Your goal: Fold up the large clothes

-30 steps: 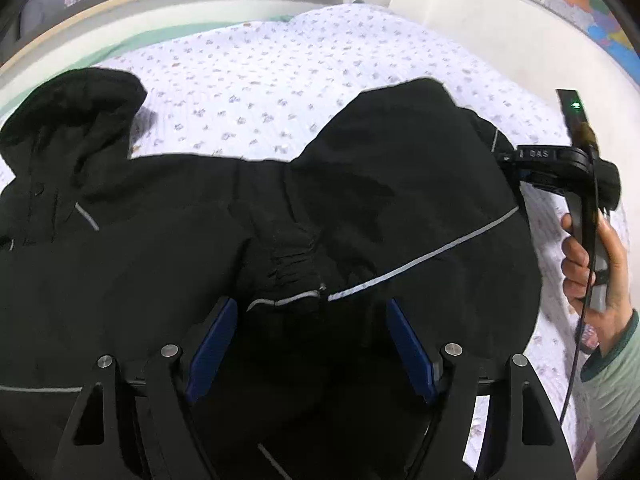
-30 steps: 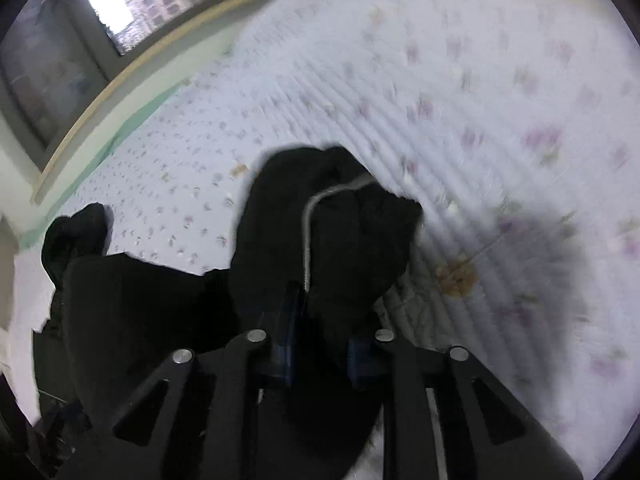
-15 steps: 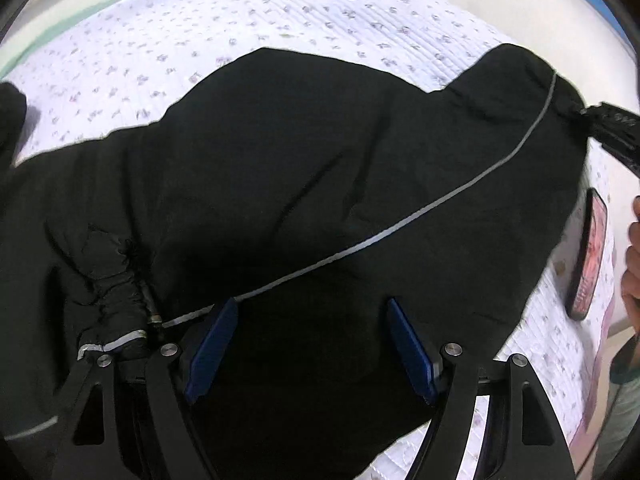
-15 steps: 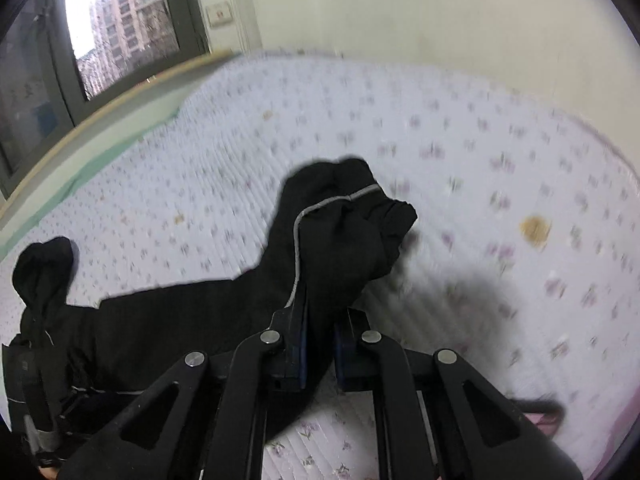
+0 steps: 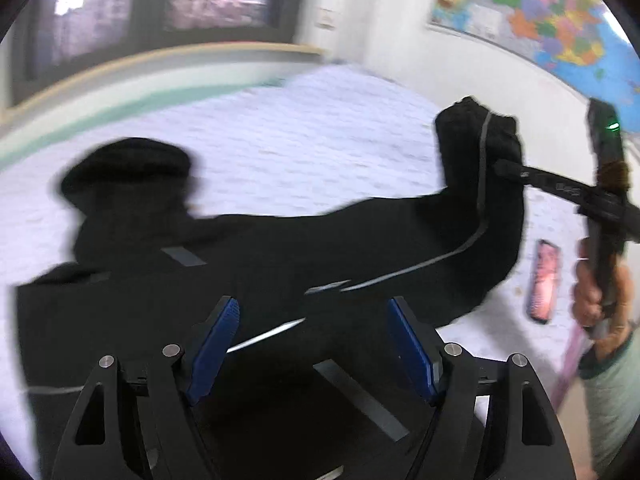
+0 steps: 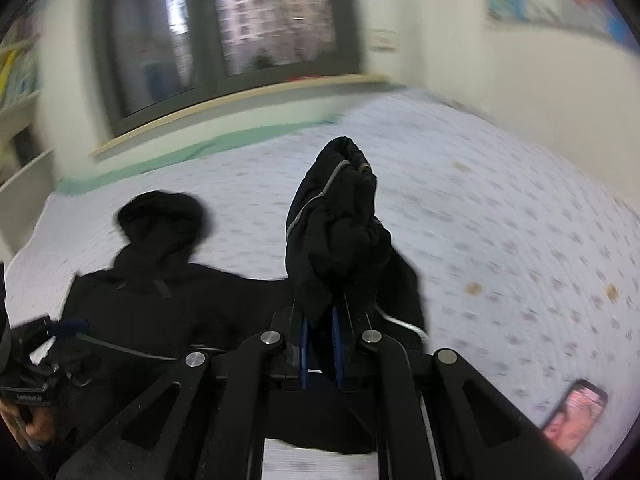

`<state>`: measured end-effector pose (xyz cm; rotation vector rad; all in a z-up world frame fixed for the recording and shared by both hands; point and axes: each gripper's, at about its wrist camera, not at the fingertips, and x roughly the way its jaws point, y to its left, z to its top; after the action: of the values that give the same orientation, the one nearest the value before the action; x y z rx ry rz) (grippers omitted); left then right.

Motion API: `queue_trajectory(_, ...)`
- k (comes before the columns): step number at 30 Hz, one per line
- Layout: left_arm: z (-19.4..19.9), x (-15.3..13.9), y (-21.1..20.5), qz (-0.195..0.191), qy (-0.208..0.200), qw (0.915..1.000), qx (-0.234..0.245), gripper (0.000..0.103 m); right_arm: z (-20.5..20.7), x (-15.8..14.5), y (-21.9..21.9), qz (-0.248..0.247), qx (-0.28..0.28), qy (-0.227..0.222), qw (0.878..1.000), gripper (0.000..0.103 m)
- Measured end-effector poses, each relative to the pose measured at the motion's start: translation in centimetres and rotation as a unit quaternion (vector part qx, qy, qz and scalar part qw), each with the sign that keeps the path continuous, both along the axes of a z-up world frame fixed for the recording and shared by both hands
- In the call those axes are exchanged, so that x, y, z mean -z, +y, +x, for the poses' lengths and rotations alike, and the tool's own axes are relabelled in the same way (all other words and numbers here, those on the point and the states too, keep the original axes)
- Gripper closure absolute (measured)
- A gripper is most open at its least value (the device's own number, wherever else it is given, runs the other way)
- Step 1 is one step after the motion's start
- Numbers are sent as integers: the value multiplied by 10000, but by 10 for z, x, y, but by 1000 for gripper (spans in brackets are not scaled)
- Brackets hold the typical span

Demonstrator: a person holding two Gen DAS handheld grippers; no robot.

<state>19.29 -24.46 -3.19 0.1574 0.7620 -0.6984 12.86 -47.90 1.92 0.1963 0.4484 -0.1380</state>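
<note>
Jacket [image 5: 280, 248] lies black across the floral bedspread [image 5: 320, 140], hood [image 5: 128, 168] farthest out. Your left gripper [image 5: 312, 344] hovers over its body, blue pads spread wide, holding nothing. Your right gripper [image 6: 320, 320] is clamped on the sleeve cuff [image 6: 336, 220], raised higher than half a second ago. A phone [image 6: 576, 416] lies beside it.

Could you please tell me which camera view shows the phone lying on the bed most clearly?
The right wrist view: the phone lies flat with its lit screen facing up. In the left wrist view the phone appears edge-on and narrow.
</note>
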Motion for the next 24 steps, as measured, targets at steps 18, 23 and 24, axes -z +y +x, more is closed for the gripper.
queue_trajectory(18,-8,29,255,-173,391,9854,-1646,26,102,49,349,-318,-2296,664,9705,90)
queue_trajectory(23,-5,47,278,-101,568,9836,-1709,26,147,133,386,-159,-2465,1385,9591,88)
queue_trajectory(24,-3,50,279,-72,605,9835,-1701,26,149,141,391,-201,-2448,1428,9588,87)
